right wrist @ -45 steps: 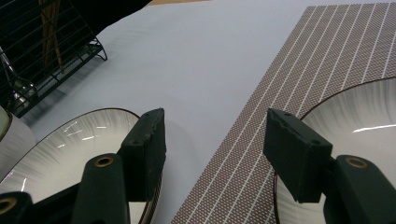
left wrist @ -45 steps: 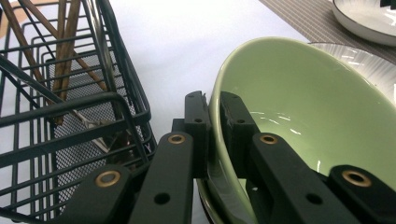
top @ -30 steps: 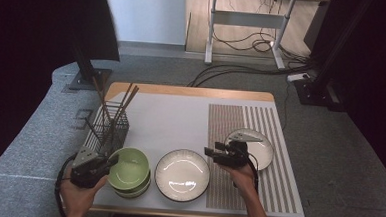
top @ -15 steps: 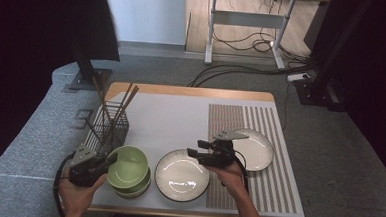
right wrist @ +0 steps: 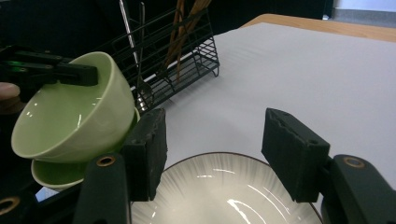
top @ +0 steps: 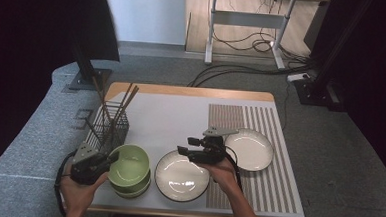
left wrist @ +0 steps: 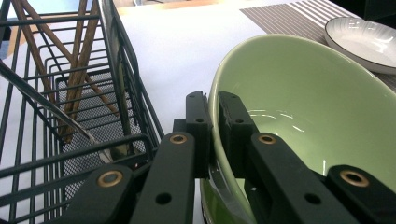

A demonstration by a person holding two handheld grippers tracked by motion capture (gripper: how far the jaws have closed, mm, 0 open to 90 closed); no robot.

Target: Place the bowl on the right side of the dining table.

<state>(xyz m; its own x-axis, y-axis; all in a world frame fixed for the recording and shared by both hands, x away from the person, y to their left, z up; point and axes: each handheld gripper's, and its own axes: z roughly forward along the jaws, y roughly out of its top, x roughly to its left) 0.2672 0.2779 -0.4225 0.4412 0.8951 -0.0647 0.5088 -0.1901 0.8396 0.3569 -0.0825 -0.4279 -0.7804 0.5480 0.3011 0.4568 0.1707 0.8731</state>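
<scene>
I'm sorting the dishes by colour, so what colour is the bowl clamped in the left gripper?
The bowl is pale green, clearest in the right gripper view.

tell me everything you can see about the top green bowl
The top bowl is pale green and glossy, looks ceramic, with a rounded wall and thin rim. It is empty, tilted, and lifted partly out of a second green bowl below it. The left gripper is shut on its rim, one finger inside and one outside. It sits at the table's front left, beside the wire basket and a white plate.

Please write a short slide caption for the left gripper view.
Left gripper shut on the rim of the upper green bowl, beside the wire basket of chopsticks.
</scene>
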